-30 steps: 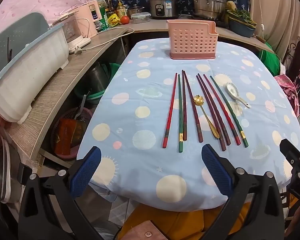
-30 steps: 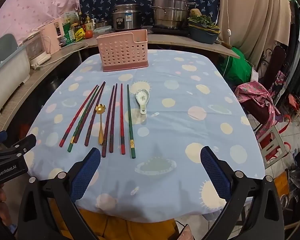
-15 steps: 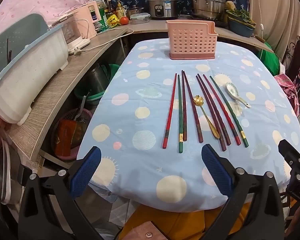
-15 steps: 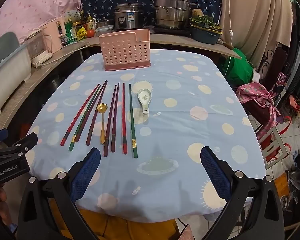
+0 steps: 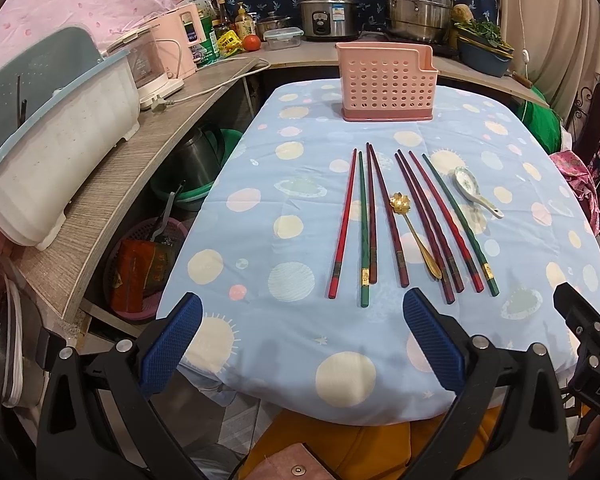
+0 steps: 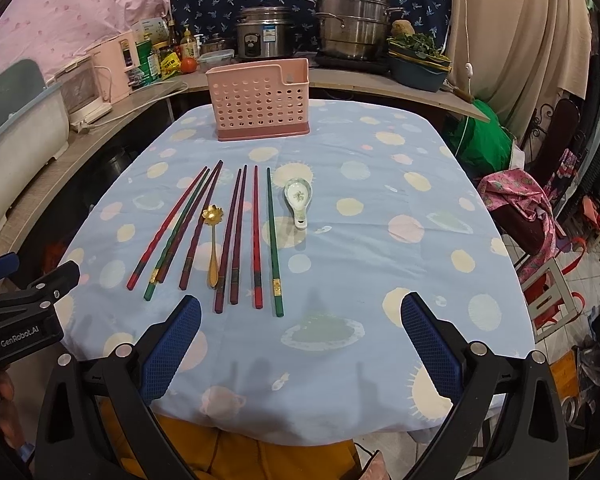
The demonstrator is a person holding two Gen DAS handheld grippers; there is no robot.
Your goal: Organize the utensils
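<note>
While nothing was gripped, the scene read thus:
Chopsticks [image 5: 384, 220]: eight slim tapered sticks, glossy red, maroon and green, some gold-banded at the thick end, lay fanned at the centre of the left wrist frame, thick ends toward the bottom.
Gold spoon [image 5: 416, 232]: shiny metal with a flower-shaped bowl, lay among the sticks.
Ceramic spoon [image 6: 298, 200]: white, glazed, short-handled, lay just right of the green stick in the right wrist frame.
Rack [image 5: 386, 80]: pink perforated plastic box, upper centre, well apart from the sticks.
Tablecloth [image 5: 260, 208]: soft blue fabric printed with pale discs and suns.
Left gripper [image 5: 300, 340]: blue ribbed pads spread wide and empty, just below the sticks' thick ends.
Right gripper [image 6: 300, 340]: equally wide and empty, lower centre, the green stick's end just above its left pad.
</note>
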